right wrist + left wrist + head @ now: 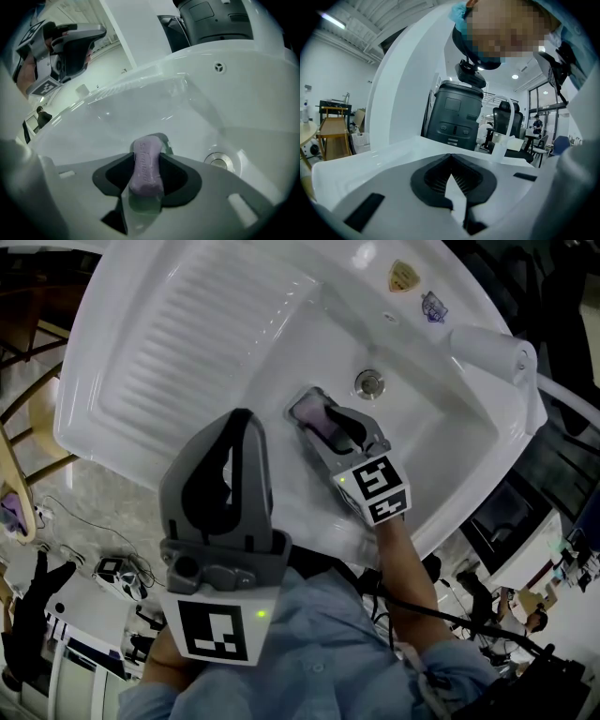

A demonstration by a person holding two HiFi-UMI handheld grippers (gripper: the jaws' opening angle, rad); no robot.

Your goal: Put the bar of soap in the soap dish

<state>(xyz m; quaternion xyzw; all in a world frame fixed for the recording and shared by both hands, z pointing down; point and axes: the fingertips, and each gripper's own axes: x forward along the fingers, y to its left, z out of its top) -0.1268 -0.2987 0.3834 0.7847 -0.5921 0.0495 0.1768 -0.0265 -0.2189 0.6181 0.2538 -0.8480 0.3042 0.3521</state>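
The soap (146,164), a purple bar, lies lengthwise between the fingers (180,180) of the right gripper (330,423). It fills the gap between them, so they look closed on its sides. A clear, greenish dish (145,205) shows right under the bar and at its far end. In the head view the purple sits inside the dish's rim. Whether the bar already rests on the dish or hangs just above it, I cannot tell.

The dish stands on the floor of the sink (187,343), near the drain (369,382) and on the ribbed drainboard's side of it. The right gripper slants down into the basin from the near edge.

The left gripper (451,164) is held up over the sink's near rim, well apart from the dish. Its fingers (426,180) are together with nothing between them.

By my reading the task is nearly done: the bar is picked up and lined up with the dish. What is left is to settle it, let go, and draw the gripper back without dragging the bar or tipping the light dish.
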